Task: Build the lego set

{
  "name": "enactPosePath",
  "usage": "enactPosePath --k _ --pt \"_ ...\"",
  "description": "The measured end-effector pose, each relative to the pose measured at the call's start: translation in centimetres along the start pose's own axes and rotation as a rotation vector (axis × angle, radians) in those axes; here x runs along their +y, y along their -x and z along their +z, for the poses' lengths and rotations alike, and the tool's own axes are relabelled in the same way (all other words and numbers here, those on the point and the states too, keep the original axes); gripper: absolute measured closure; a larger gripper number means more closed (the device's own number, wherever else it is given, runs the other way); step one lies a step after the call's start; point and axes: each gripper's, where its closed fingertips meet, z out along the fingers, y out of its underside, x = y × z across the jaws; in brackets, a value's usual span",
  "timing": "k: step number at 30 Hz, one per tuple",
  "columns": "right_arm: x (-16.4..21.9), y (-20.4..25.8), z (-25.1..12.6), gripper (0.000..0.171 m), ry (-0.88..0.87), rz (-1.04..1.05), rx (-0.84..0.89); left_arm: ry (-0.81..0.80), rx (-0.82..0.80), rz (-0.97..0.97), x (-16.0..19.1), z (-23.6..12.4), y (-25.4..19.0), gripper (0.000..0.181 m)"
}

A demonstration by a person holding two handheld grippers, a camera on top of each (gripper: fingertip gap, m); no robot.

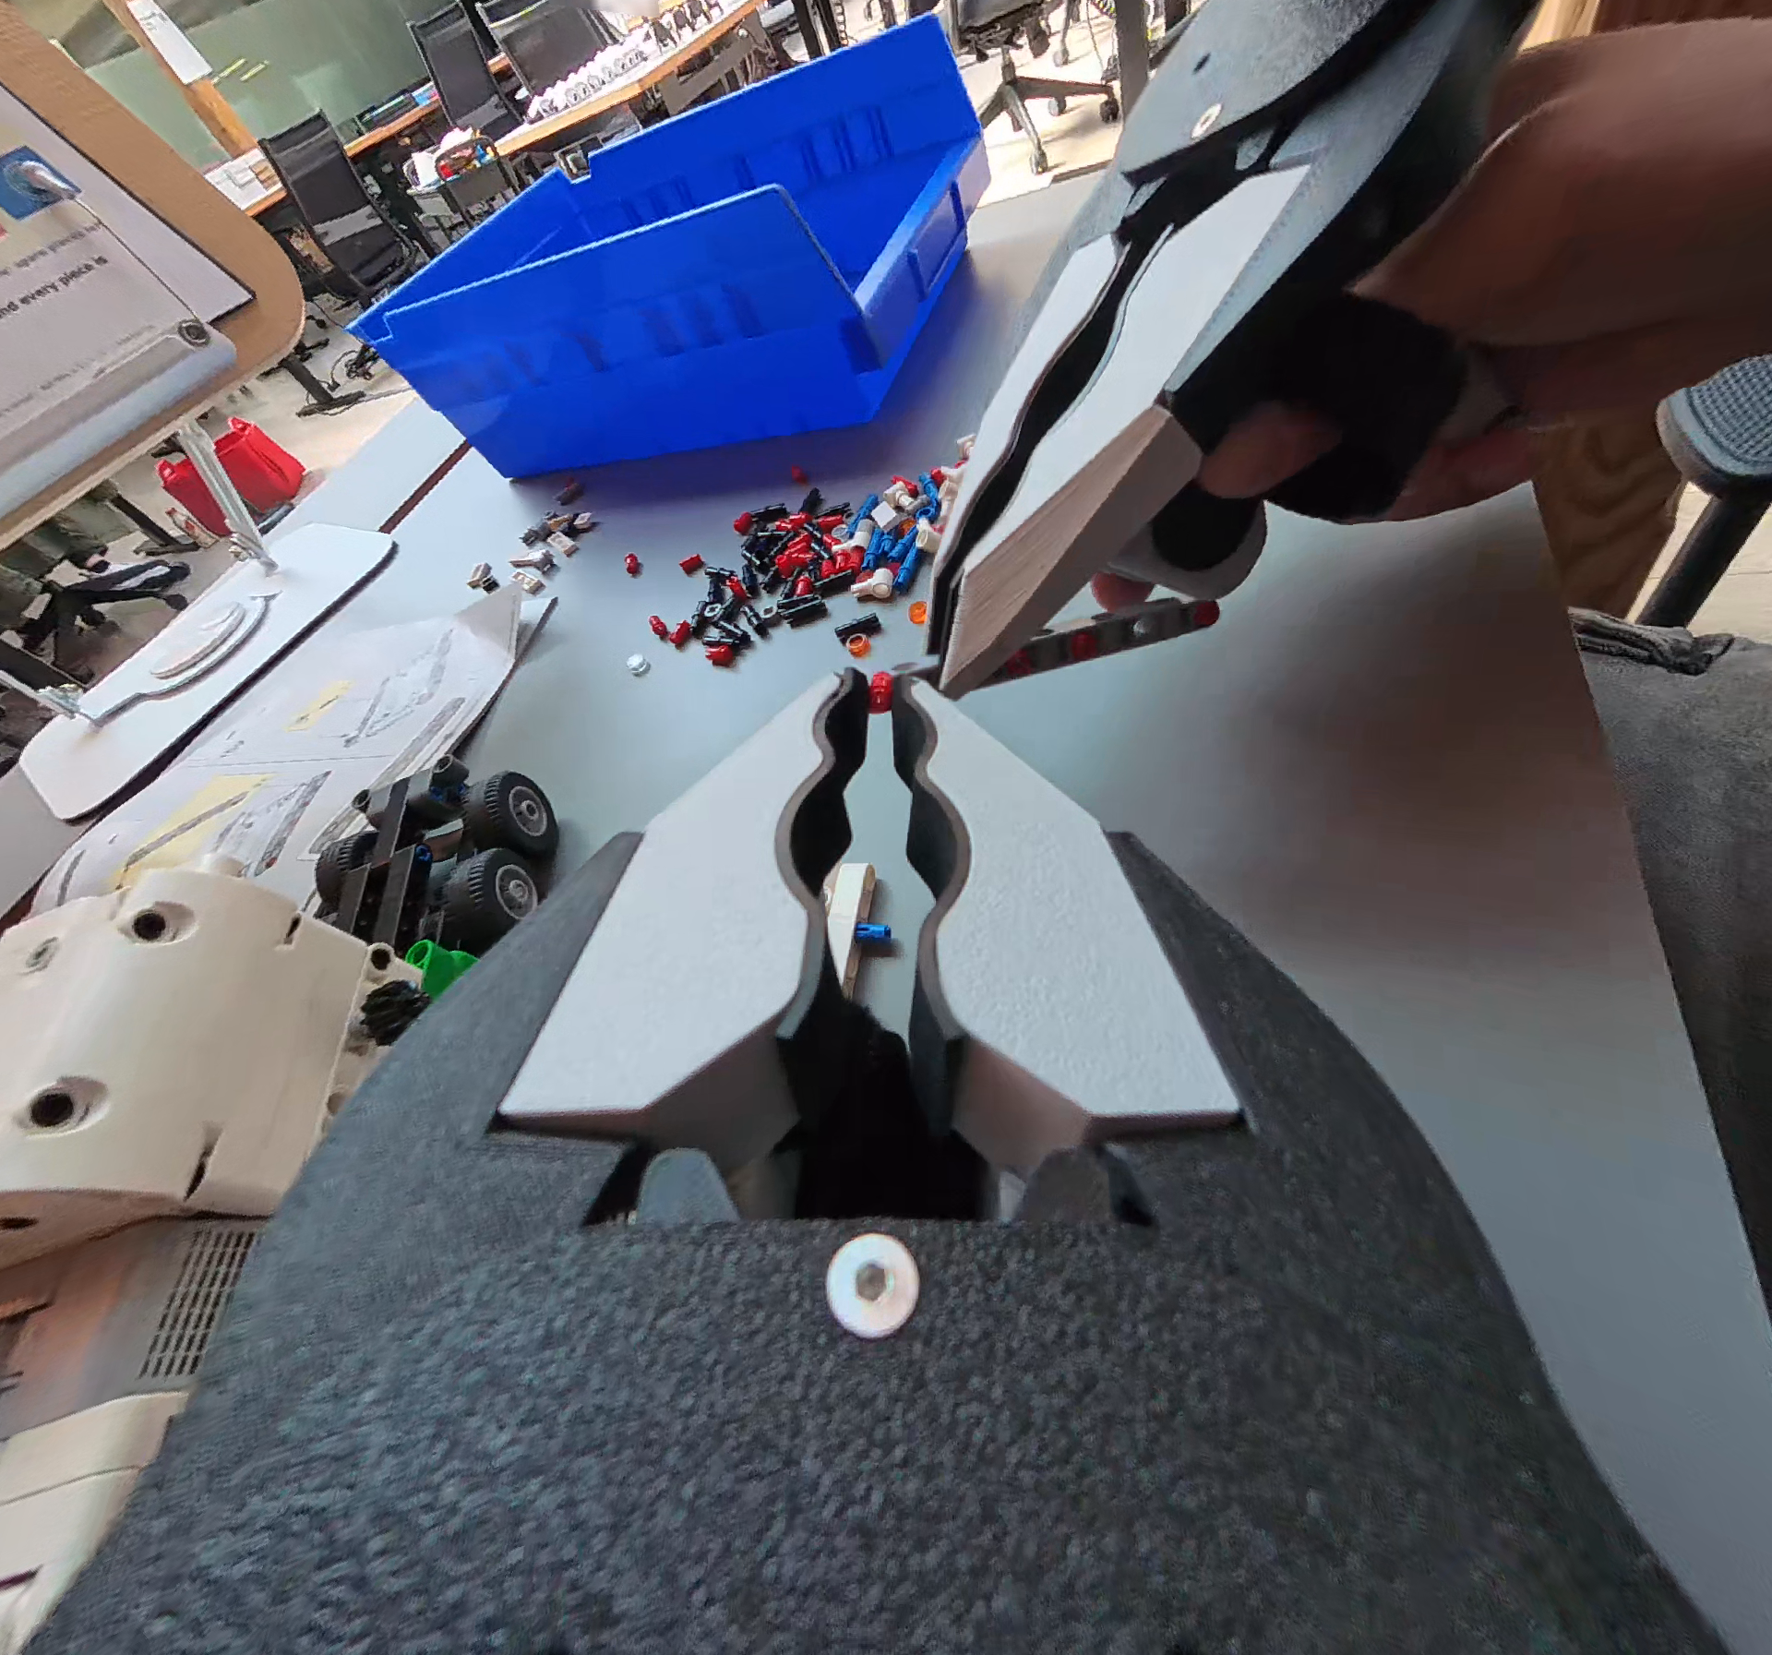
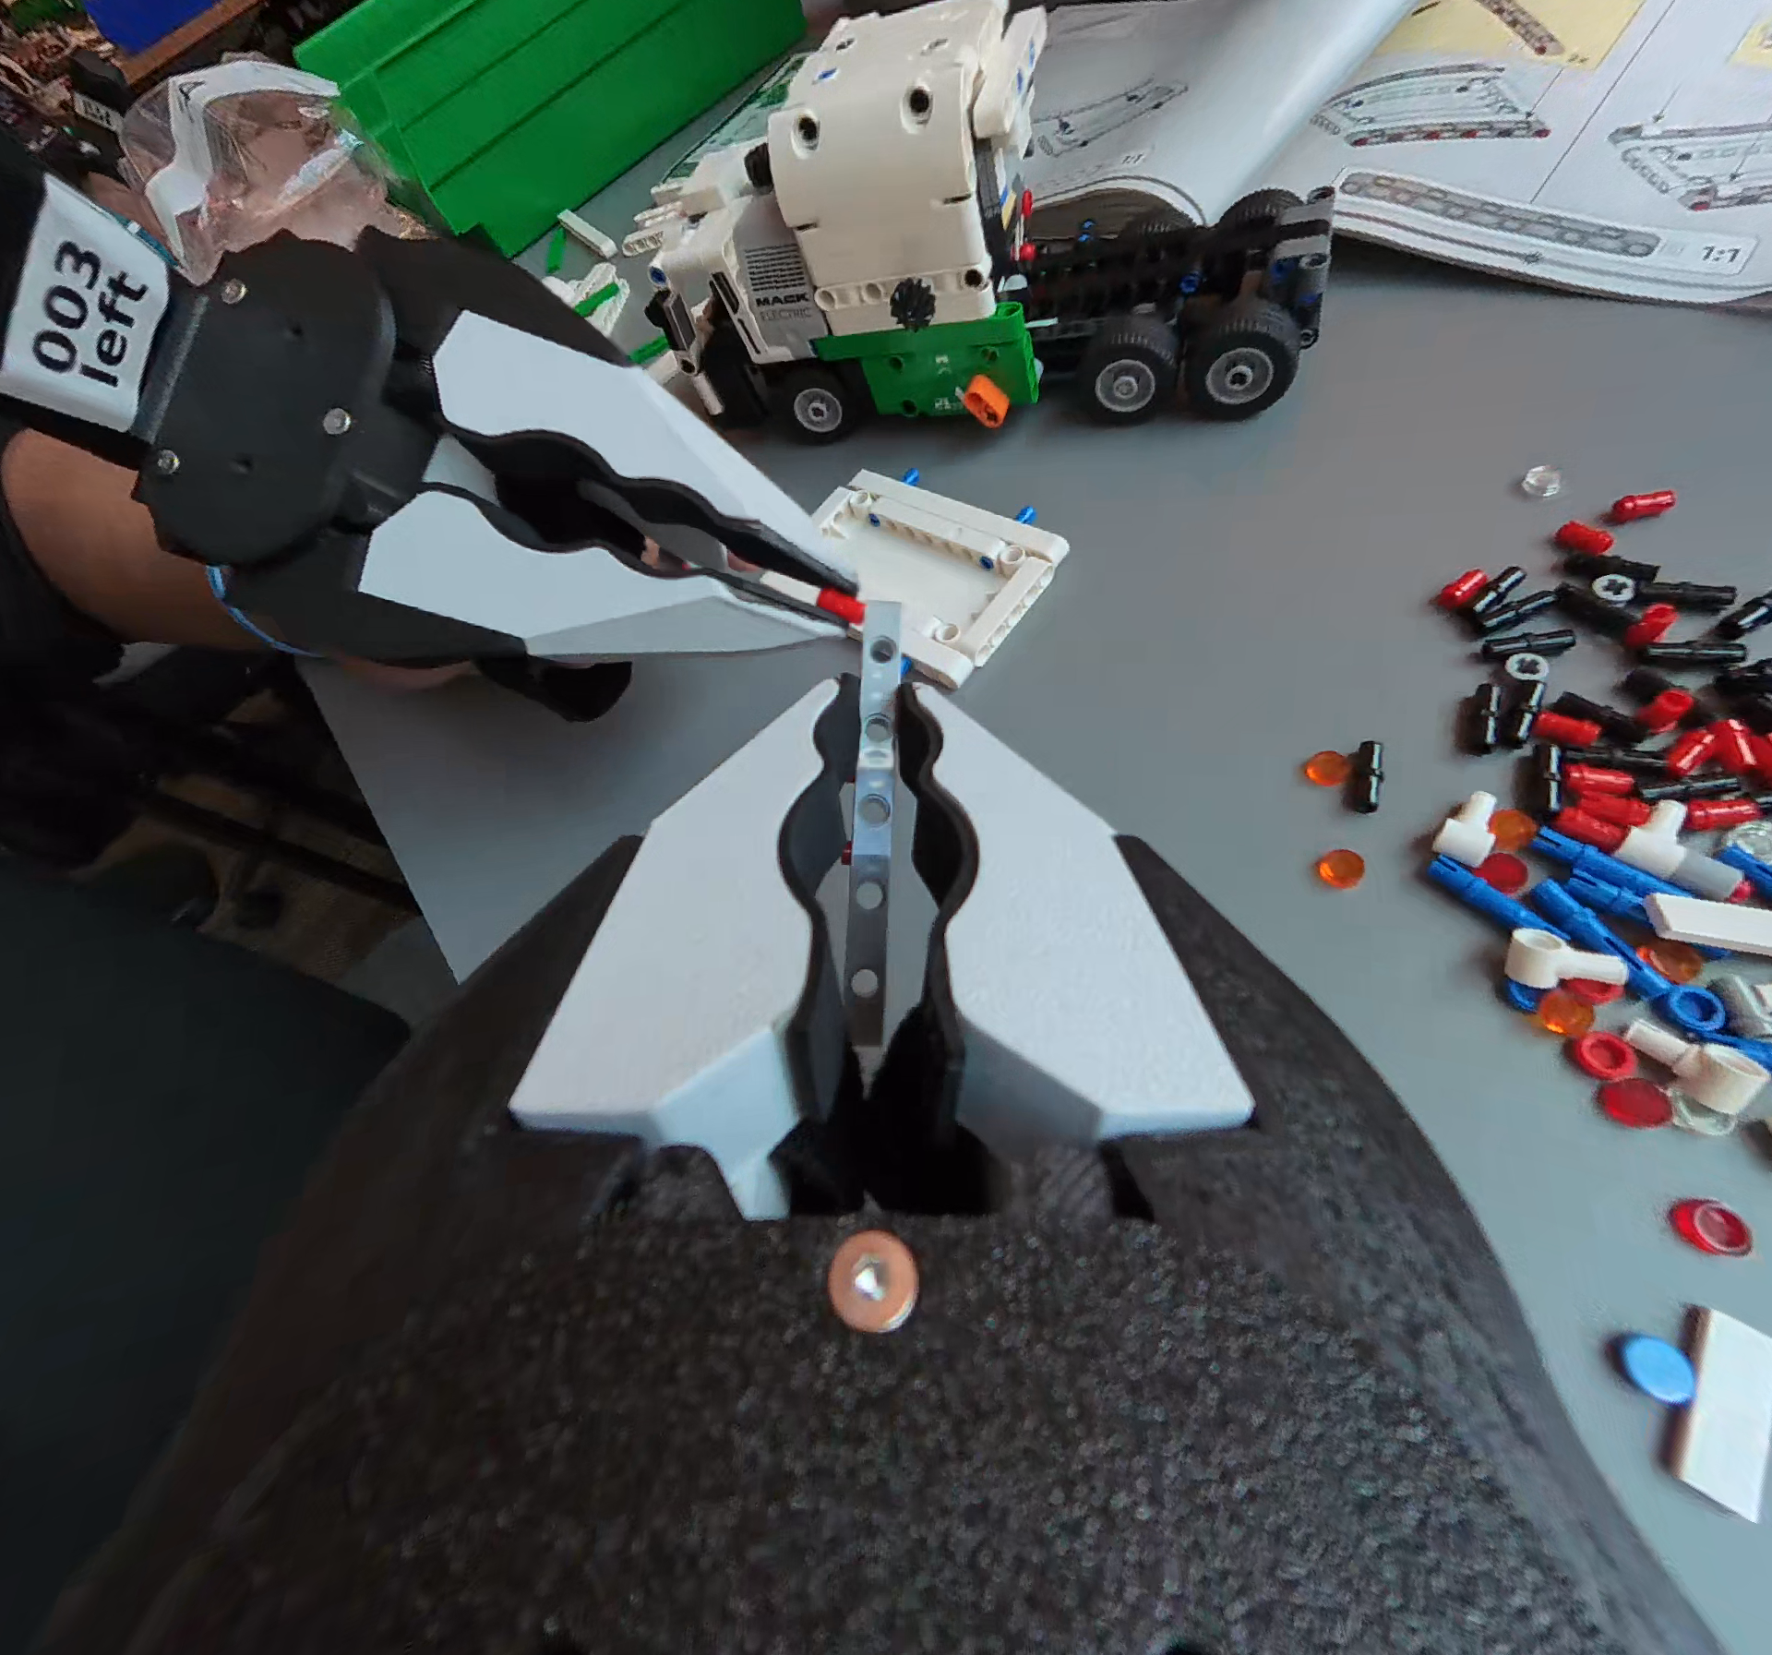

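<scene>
My left gripper (image 1: 879, 686) is shut on a small red pin (image 1: 880, 693); in the right wrist view the left gripper (image 2: 844, 604) holds the red pin (image 2: 837, 604) against the top end of a grey holed beam (image 2: 874, 803). My right gripper (image 2: 877, 693) is shut on that beam, which stands upright between the jaws. In the left wrist view the right gripper (image 1: 944, 664) comes in from the upper right with the beam (image 1: 1112, 636) sticking out sideways. A part-built white, green and black truck (image 2: 920, 266) stands behind, beside a white frame panel (image 2: 944, 564).
Loose red, black, blue and white pins and parts (image 2: 1620, 775) lie at the right, also in the left wrist view (image 1: 815, 554). A blue bin (image 1: 690, 286), a green bin (image 2: 566, 46), an open instruction booklet (image 2: 1438, 94) and a table edge (image 2: 384, 803) at the left. Only a small space, under 4 cm, lies between the two pairs of fingers.
</scene>
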Motion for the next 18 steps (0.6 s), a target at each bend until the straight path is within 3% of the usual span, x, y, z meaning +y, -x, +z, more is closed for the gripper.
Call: enactPosePath --k 1,6,18 --pt "-0.06 0.03 0.12 0.165 -0.003 0.004 0.006 0.002 0.002 0.005 0.05 0.02 -0.06 0.179" --pt "-0.23 0.18 0.04 0.165 -0.031 0.080 -0.046 0.014 -0.007 0.054 0.17 0.06 -0.34 0.178" --pt "-0.04 -0.21 0.17 0.165 -0.021 0.059 0.017 0.063 -0.071 0.082 0.74 0.15 0.37 0.178"
